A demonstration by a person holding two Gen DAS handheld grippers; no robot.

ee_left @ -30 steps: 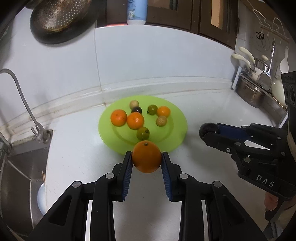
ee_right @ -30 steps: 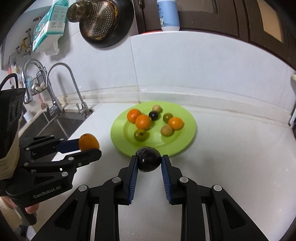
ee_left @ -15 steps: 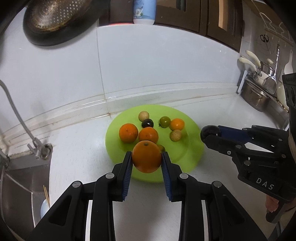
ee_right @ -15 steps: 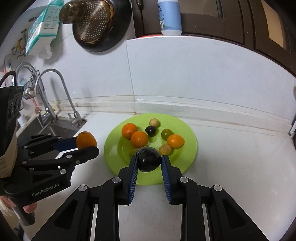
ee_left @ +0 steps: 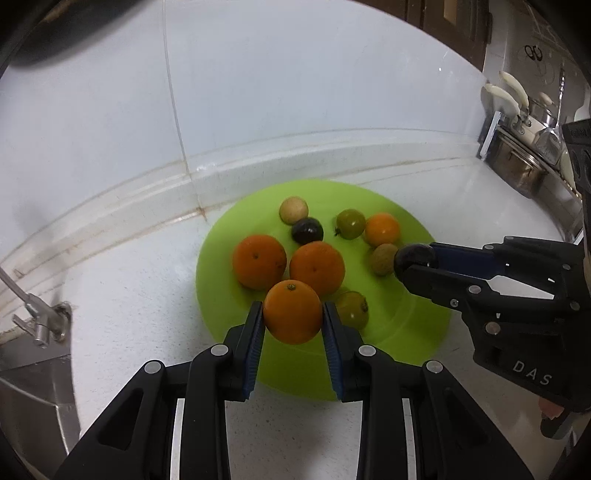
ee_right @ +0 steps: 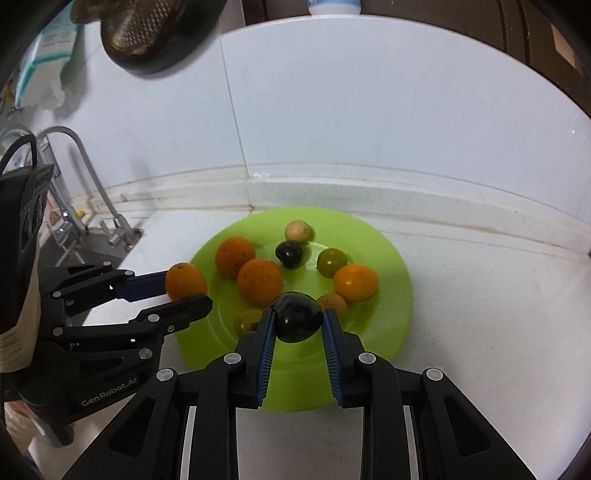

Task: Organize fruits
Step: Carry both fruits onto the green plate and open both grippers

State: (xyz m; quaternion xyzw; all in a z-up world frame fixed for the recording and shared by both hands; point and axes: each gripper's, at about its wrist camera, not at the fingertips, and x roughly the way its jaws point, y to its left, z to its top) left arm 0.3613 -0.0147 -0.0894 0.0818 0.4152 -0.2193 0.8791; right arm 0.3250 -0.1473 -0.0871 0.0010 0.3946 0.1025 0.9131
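A lime green plate [ee_left: 399, 332] [ee_right: 391, 258] lies on the white counter with several fruits on it: oranges [ee_left: 259, 261], green tomatoes [ee_left: 349, 223], tan round fruits and a dark plum [ee_left: 307, 230]. My left gripper [ee_left: 292, 317] is shut on an orange [ee_left: 292, 312] and holds it over the plate's near left edge; it also shows in the right wrist view [ee_right: 185, 281]. My right gripper [ee_right: 298, 319] is shut on a dark plum [ee_right: 296, 316] above the plate's front part; it shows at the right in the left wrist view [ee_left: 413, 258].
A sink with taps [ee_right: 79, 206] lies to the left of the plate. A white tiled wall [ee_left: 295, 92] stands behind it. A metal pot and utensil rack [ee_left: 521, 162] stand at the far right. A strainer [ee_right: 147, 29] hangs on the wall.
Both grippers have moved forward with their fruit, from in front of the plate to over it. Both stay shut.
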